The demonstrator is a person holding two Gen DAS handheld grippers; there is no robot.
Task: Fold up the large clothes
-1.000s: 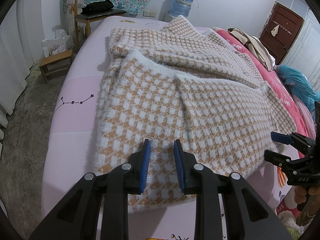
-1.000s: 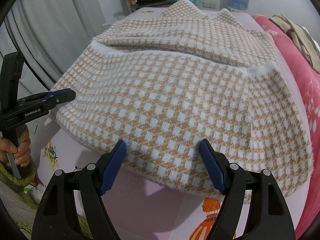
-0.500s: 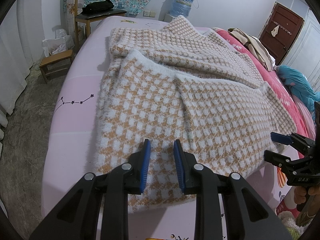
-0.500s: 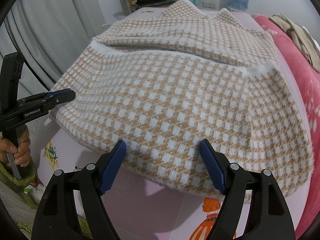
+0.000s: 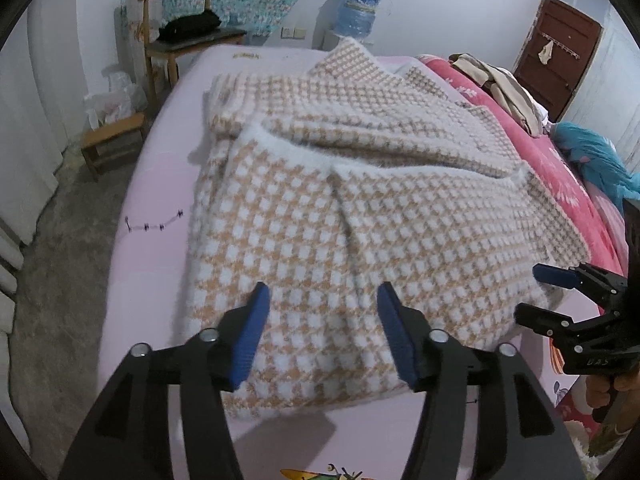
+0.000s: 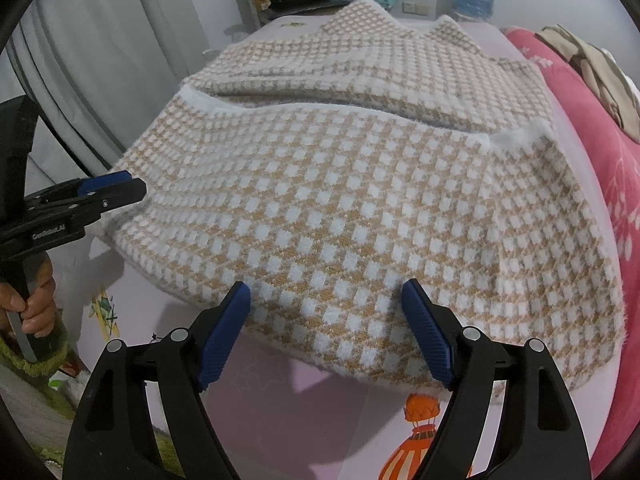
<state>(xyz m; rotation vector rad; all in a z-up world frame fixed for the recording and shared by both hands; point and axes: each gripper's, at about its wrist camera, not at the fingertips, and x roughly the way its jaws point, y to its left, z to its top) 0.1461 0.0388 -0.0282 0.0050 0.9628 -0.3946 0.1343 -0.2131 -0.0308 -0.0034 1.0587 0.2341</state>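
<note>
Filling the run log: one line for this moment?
stage: fold laid | left gripper: opening, empty | right gripper: open, empty | checked garment: on bed

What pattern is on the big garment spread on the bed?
The garment has a tan-and-white houndstooth-like check with fuzzy white edging, clearest in the right wrist view.

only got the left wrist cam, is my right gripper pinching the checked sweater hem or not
observer: no, the right gripper is open, pads apart over the checked sweater near its hem.
operator: whats on the sheet below it
observer: an orange lantern-like print on the pink bedsheet.
operator: how does my left one look from there
observer: the left gripper is at the sweater's left corner, jaws opening, fabric unpinched; a hand with a green fuzzy cuff grips the handle.
</note>
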